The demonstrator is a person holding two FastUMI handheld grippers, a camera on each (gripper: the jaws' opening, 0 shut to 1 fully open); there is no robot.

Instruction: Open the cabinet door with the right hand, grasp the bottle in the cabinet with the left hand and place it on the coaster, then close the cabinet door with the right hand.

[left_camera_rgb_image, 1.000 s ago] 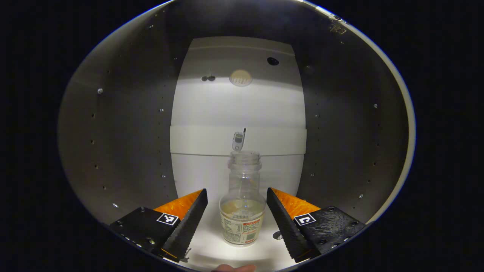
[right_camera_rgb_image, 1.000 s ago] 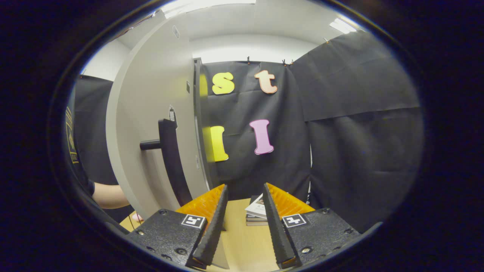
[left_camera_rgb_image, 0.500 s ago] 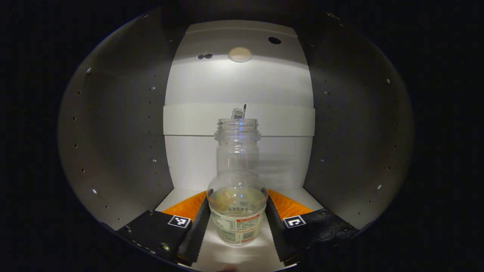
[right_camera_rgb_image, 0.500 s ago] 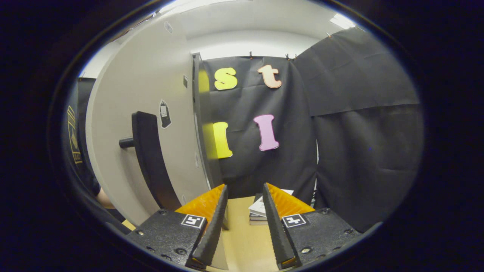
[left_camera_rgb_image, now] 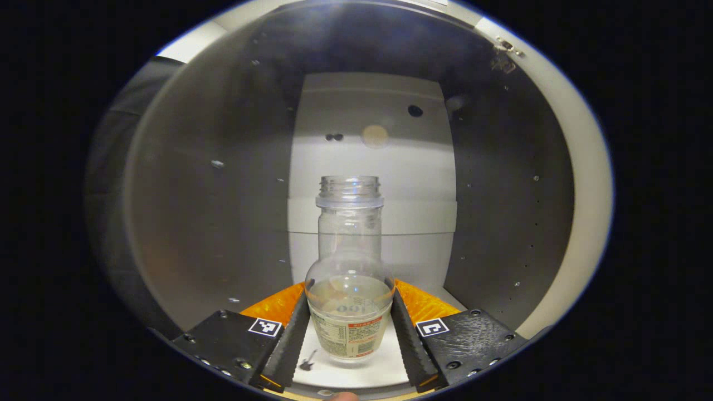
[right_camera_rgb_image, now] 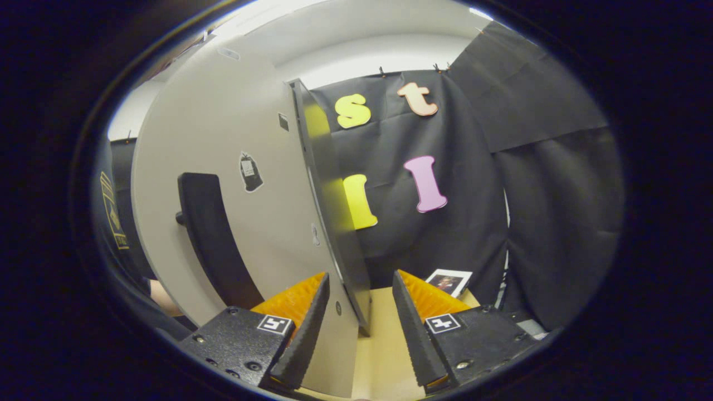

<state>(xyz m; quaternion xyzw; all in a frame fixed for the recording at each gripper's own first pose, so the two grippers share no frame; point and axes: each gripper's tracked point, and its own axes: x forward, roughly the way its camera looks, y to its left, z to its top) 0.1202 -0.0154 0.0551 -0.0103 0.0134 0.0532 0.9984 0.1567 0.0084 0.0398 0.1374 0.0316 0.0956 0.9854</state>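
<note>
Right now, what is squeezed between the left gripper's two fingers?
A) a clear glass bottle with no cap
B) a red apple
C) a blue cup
A: the clear uncapped glass bottle sits between the left gripper fingers, which press on both its sides.

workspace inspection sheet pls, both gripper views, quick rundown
surface: pale cabinet floor; tan table by the door
job's things: clear uncapped bottle upright between the fingers; cabinet door open, dark handle
clutter: books on the table
grippers: left gripper shut on the bottle; right gripper open, astride the door's edge
cables: nothing seen
surroundings: black cloth wall; a person's arm behind the door
</note>
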